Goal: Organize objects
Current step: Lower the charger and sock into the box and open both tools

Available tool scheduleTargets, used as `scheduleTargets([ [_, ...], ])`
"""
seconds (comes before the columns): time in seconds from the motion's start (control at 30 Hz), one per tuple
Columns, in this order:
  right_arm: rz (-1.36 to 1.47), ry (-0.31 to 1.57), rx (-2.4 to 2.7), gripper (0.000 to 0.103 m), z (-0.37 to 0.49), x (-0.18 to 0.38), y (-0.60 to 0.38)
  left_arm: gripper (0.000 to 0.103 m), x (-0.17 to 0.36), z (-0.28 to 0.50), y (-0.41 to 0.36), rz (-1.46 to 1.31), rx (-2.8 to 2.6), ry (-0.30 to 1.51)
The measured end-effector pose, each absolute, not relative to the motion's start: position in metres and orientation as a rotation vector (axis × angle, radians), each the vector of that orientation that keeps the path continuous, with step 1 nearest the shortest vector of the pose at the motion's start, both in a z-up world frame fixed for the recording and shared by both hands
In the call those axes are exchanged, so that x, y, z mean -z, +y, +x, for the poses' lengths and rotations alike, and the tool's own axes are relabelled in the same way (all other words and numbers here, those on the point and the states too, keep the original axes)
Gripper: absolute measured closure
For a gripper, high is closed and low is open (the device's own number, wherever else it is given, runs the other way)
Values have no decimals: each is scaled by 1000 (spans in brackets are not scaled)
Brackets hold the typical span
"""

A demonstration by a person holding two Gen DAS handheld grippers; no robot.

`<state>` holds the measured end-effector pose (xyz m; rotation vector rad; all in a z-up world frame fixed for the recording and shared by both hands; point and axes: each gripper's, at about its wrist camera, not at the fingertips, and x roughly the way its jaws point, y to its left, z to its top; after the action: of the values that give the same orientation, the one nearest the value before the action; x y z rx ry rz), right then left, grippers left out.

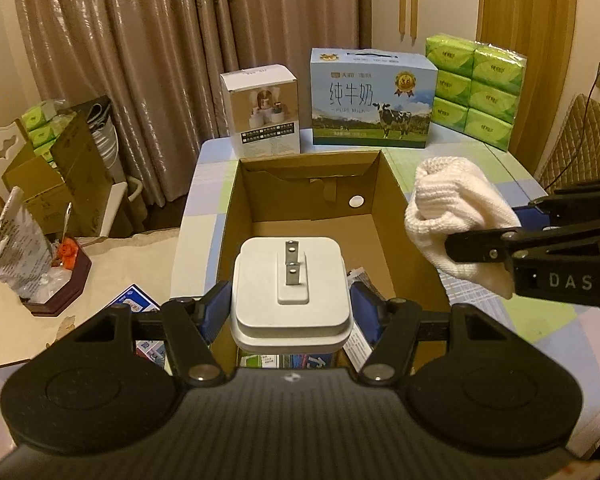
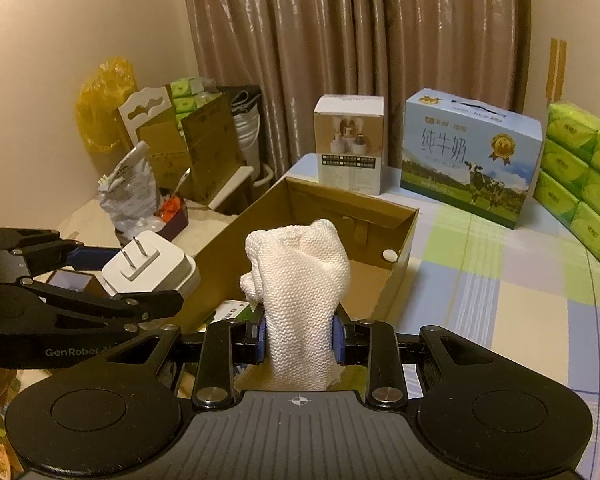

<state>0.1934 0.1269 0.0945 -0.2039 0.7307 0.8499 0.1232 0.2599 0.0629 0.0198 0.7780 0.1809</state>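
Note:
My left gripper (image 1: 290, 312) is shut on a white plug adapter (image 1: 290, 292), prongs up, held over the near edge of an open cardboard box (image 1: 236, 216). My right gripper (image 2: 298, 338) is shut on a white knitted cloth (image 2: 300, 276) and holds it above the box's near right side (image 2: 400, 276). In the left wrist view the cloth (image 1: 456, 216) and right gripper (image 1: 488, 236) hang at the right of the box. In the right wrist view the adapter (image 2: 148, 268) and left gripper (image 2: 112, 276) are at the left. Some packets lie in the box's near end.
On the checked tablecloth (image 1: 540, 320) behind the box stand a white product box (image 1: 262, 110), a blue milk carton (image 1: 372, 100) and stacked green tissue packs (image 1: 476, 88). At the left are a foil bag (image 1: 16, 240), a small dark tray (image 1: 60, 280), cartons and a chair.

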Motion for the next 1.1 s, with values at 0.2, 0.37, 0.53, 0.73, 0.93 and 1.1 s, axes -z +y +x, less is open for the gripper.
scheduleTargets([
  [0.2, -205, 753, -846, 75, 208, -86, 134, 43, -53, 140, 268, 36, -174, 803],
  [0.37, -203, 770, -847, 75, 219, -81, 141, 43, -46, 152, 274, 32, -164, 819],
  [0.53, -206, 782, -837, 75, 230, -76, 146, 43, -42, 161, 279, 32, -155, 827],
  [0.73, -205, 788, -829, 75, 242, -72, 151, 57, -35, 174, 286, 32, -148, 839],
  [0.93, -200, 800, -832, 75, 248, -66, 155, 57, -28, 183, 293, 42, -155, 843],
  [1.1, -183, 815, -842, 75, 250, -62, 159, 57, -27, 181, 295, 39, -166, 838],
])
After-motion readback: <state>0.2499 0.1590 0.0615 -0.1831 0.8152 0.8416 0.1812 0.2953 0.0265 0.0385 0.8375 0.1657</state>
